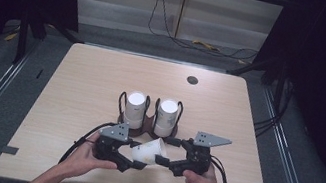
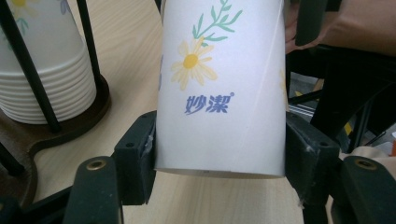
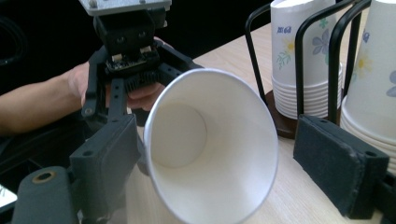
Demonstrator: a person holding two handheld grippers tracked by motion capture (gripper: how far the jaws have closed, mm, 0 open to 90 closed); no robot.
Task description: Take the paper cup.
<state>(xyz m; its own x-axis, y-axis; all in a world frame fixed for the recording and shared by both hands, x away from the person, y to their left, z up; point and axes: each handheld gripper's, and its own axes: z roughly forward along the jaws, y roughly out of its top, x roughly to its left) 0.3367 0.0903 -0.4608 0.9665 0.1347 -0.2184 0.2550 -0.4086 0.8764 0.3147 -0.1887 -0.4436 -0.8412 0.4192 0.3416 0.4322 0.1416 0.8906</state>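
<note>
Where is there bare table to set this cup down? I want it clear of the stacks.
Free: bare table left of the cup holder, right of it, and behind toward the grommet. Crowded: the near middle, where left gripper and right gripper meet around the cup.

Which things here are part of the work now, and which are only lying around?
In use:
- paper cup, held on its side
- left gripper, fingers shut on the cup
- right gripper, open at the cup's mouth
- two cup stacks in a wire rack

Lying about:
- round dark hole in the table
- cables on the floor
</note>
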